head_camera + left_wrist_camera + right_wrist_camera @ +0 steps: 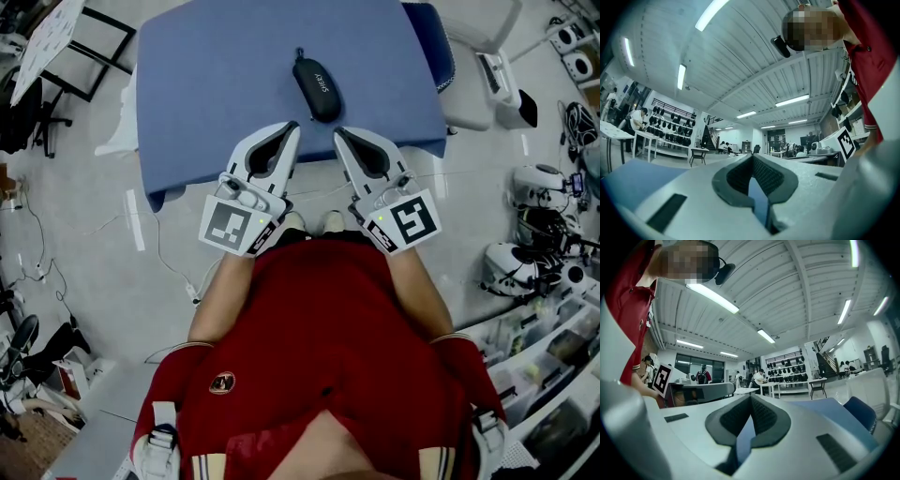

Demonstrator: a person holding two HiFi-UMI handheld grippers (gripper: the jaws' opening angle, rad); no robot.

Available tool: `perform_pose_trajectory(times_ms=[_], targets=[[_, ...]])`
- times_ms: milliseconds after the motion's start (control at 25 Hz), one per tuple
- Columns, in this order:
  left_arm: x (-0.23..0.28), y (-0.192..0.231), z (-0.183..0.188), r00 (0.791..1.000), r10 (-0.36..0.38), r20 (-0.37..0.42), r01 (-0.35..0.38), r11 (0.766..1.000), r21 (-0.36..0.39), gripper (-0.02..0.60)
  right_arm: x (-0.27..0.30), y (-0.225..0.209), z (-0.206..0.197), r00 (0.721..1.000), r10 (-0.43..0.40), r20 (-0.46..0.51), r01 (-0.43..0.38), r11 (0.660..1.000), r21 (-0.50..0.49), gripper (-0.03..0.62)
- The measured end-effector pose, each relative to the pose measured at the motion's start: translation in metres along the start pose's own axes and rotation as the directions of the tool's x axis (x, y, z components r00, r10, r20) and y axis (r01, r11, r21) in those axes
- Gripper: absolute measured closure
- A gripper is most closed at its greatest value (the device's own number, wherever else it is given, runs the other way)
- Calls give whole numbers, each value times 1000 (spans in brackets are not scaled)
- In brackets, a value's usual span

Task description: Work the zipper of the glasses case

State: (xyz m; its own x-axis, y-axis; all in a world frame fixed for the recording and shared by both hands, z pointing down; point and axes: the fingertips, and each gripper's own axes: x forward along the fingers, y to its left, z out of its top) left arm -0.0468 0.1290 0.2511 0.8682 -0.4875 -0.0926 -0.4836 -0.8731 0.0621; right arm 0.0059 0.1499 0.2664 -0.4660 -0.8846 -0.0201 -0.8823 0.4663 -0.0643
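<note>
Your red shirt fills the foreground at 6 o'clock. You hold the left gripper with its jaws together and nothing between them, tips at the near edge of the blue table. The glasses case is black and closed. It lies on the table at 12 o'clock, just beyond both sets of tips and touching neither; its contents cannot be seen. Your right gripper also has its jaws together and is empty, just beside the left. Storage bins stand at 4 o'clock, contents too blurred to identify.
</note>
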Motion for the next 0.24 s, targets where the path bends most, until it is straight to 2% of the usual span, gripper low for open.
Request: perform_pose_trajectory(times_ms=[240], targets=[[-5, -6, 3, 1000, -10, 2, 11, 1000, -5, 574, -7, 6, 1, 1000, -6, -3, 6, 1000, -3, 597]])
